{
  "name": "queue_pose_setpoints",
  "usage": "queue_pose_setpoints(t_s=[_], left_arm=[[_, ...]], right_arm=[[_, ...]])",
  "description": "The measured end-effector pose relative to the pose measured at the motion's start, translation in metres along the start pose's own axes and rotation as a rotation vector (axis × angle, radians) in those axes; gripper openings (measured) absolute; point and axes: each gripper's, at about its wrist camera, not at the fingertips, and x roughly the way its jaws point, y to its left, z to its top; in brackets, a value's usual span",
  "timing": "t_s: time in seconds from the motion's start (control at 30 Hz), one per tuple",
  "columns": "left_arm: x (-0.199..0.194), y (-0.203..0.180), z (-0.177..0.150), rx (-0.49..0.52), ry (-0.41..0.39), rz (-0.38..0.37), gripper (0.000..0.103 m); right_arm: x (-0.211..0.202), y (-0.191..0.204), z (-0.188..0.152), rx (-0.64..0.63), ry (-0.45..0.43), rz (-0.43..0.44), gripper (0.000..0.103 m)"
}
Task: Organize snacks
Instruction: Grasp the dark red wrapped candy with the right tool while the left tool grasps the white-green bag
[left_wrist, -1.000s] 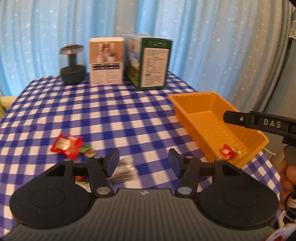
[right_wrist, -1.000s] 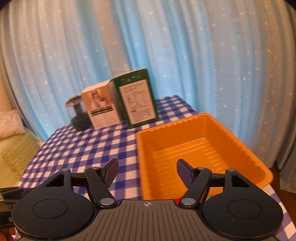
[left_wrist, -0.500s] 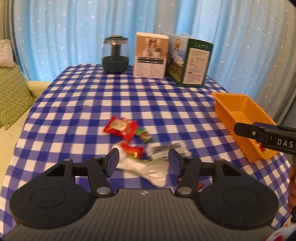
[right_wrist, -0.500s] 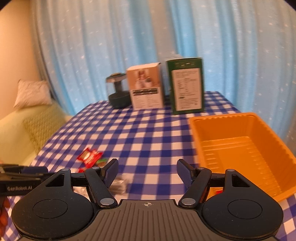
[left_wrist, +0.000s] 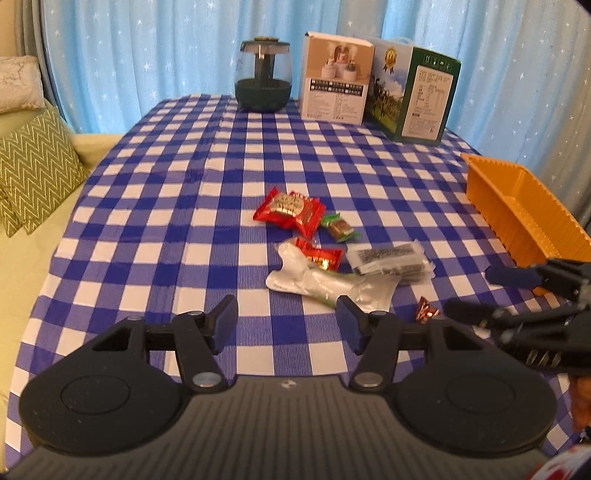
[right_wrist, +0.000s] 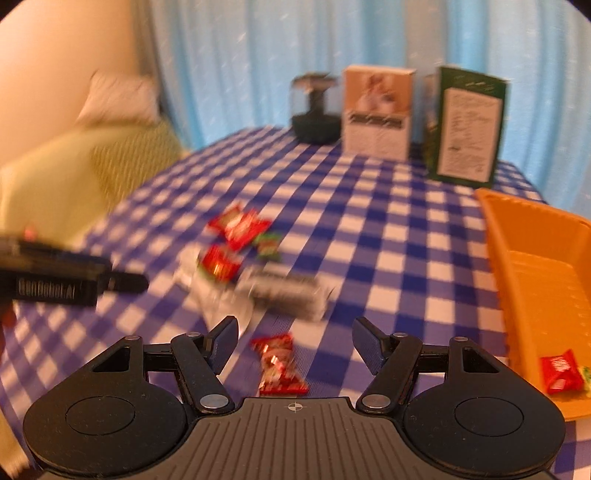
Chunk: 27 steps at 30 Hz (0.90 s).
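Observation:
Several snacks lie mid-table on the blue checked cloth: a large red packet (left_wrist: 290, 212), a green candy (left_wrist: 340, 229), a small red packet (left_wrist: 321, 256), a white pouch (left_wrist: 325, 282) and a dark clear-wrapped pack (left_wrist: 391, 260). My left gripper (left_wrist: 288, 323) hovers open just short of the white pouch, holding nothing. My right gripper (right_wrist: 295, 341) is open too, and a red foil candy (right_wrist: 279, 363) lies on the cloth between its fingers, untouched. The orange tray (right_wrist: 535, 280) stands at the right with one red candy (right_wrist: 557, 371) inside. The right wrist view is blurred by motion.
At the table's far edge stand a dark glass jar-like device (left_wrist: 263, 85), a beige box (left_wrist: 334, 81) and a green box (left_wrist: 413, 96). A sofa with a green zigzag cushion (left_wrist: 33, 170) sits off the left edge. Blue curtains hang behind.
Both grippers swung left and lower, away from the orange tray toward the snack pile. The right gripper now sits over the red foil candy. Both stayed open.

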Motion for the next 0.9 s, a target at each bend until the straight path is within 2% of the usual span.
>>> queue_pose_setpoints(t_s=[0.1, 0.17, 0.3, 0.6, 0.9], left_arm=[[0.005, 0.001, -0.002, 0.002, 0.016, 0.001, 0.055], [0.008, 0.002, -0.002, -0.003, 0.025, 0.001, 0.055], [0.011, 0.004, -0.001, -0.019, 0.036, -0.001, 0.055], [0.015, 0.001, 0.001, -0.019, 0.044, -0.007, 0.056], [0.015, 0.007, 0.000, -0.033, 0.049, 0.018, 0.057]], right_arm=[[0.011, 0.004, -0.010, -0.044, 0.039, 0.016, 0.068], [0.017, 0.004, -0.013, -0.051, 0.062, 0.025, 0.058], [0.024, 0.000, -0.016, -0.045, 0.080, 0.042, 0.054], [0.031, 0.006, -0.017, -0.087, 0.111, 0.033, 0.024], [0.040, 0.005, -0.001, -0.050, 0.089, 0.025, 0.022]])
